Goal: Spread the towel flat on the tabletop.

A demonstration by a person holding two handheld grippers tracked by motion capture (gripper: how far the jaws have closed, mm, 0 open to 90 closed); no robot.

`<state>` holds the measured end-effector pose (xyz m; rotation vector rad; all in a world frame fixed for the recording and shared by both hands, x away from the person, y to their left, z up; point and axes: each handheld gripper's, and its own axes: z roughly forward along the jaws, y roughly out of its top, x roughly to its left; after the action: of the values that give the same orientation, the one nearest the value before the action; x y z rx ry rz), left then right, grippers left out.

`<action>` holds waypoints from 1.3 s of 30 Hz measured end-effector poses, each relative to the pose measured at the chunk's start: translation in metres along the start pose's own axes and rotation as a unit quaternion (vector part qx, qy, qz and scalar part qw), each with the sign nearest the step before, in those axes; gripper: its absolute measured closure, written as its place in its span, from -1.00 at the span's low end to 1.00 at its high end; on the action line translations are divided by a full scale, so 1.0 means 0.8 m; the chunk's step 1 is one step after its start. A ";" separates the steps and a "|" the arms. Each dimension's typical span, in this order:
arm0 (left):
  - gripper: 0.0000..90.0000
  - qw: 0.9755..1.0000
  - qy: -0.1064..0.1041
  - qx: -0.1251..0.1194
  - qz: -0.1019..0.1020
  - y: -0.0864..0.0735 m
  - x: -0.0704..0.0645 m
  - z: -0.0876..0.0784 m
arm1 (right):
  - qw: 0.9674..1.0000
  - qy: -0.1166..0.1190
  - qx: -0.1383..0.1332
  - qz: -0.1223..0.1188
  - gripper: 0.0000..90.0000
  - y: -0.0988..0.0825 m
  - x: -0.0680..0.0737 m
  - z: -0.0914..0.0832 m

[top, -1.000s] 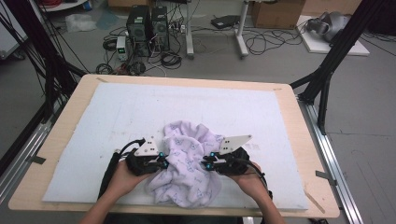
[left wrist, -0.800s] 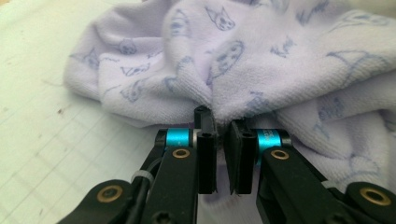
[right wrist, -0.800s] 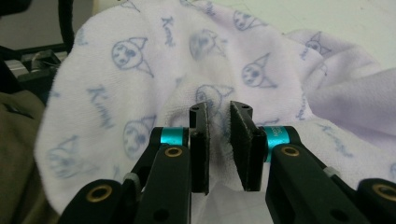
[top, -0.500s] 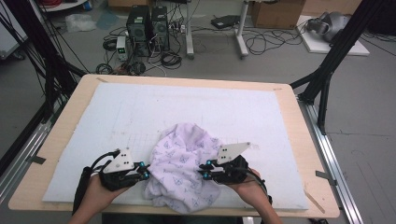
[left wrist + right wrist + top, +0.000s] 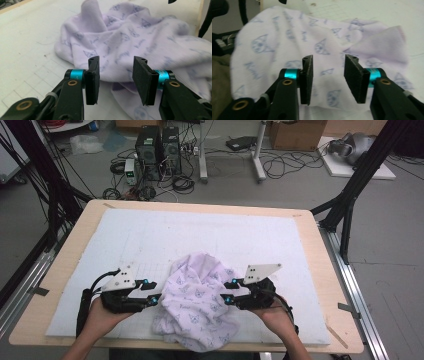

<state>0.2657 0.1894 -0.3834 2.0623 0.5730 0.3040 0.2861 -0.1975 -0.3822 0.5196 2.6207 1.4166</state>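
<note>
Both grippers have backed off; crumpled cloth (image 5: 197, 305) lies between them.

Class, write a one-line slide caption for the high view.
Two open grippers, left and right, flank a crumpled lilac cloth on a white mat.

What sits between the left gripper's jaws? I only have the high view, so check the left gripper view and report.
Observer: Nothing. The left gripper has just been opening its jaws. The gap is empty, and the lilac cloth lies on the table just beyond them.
Operator: Now report the right one from its own view.
Observer: The right gripper has also just been opening. It grips nothing, and the cloth shows through the gap, behind the jaws.
</note>
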 end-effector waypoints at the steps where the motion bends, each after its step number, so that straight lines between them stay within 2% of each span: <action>1: 0.26 1.000 0.000 0.000 0.001 0.002 0.003 0.005 | 1.000 -0.002 0.000 0.004 0.27 -0.001 -0.006 0.002; 3: 0.25 1.000 0.001 0.004 0.006 0.007 0.010 0.017 | 1.000 -0.007 0.001 0.014 0.25 -0.005 -0.014 0.009; 5: 0.23 1.000 -0.002 0.004 0.002 0.009 0.014 0.028 | 1.000 -0.002 0.010 0.020 0.22 -0.011 -0.019 0.018; 9: 0.12 1.000 0.002 0.024 0.001 0.011 0.025 0.055 | 0.999 -0.005 0.030 0.020 0.16 -0.021 -0.016 0.028; 12: 0.06 0.999 0.001 0.041 -0.005 0.011 0.031 0.075 | 0.999 -0.008 0.041 0.029 0.14 -0.031 -0.017 0.034; 15: 0.07 0.998 0.003 0.065 -0.007 0.007 0.032 0.092 | 0.998 -0.012 0.062 0.028 0.14 -0.036 -0.019 0.042; 17: 0.16 0.996 0.001 0.089 -0.004 0.004 0.033 0.101 | 0.997 -0.013 0.078 0.021 0.14 -0.038 -0.020 0.050; 19: 0.25 0.994 0.003 0.106 0.000 0.000 0.032 0.107 | 0.995 -0.011 0.093 0.025 0.18 -0.039 -0.021 0.057; 20: 0.29 0.994 0.007 0.111 0.001 -0.002 0.032 0.109 | 0.995 -0.009 0.098 0.025 0.21 -0.039 -0.022 0.061; 24: 0.36 0.994 0.011 0.104 -0.004 -0.006 0.033 0.109 | 0.994 -0.006 0.106 0.021 0.38 -0.039 -0.022 0.067; 27: 0.58 0.994 0.014 0.107 -0.007 -0.007 0.035 0.107 | 0.995 0.004 0.101 0.025 0.57 -0.041 -0.026 0.067; 30: 0.72 0.993 0.023 0.118 -0.019 -0.005 0.037 0.107 | 0.994 0.015 0.099 0.036 0.77 -0.042 -0.030 0.067; 34: 0.86 0.992 0.036 0.124 -0.012 -0.001 0.036 0.107 | 0.994 0.019 0.099 0.030 0.83 -0.039 -0.031 0.065; 37: 0.89 0.992 0.041 0.119 -0.017 -0.001 0.037 0.102 | 0.996 0.014 0.088 0.030 0.83 -0.035 -0.033 0.058; 39: 0.90 0.992 0.037 0.116 -0.024 0.000 0.039 0.096 | 0.996 0.008 0.078 0.031 0.84 -0.030 -0.036 0.050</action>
<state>0.3258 0.1491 -0.4241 2.2638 0.7314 0.2986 0.3175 -0.1879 -0.4257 0.6162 2.7655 1.2421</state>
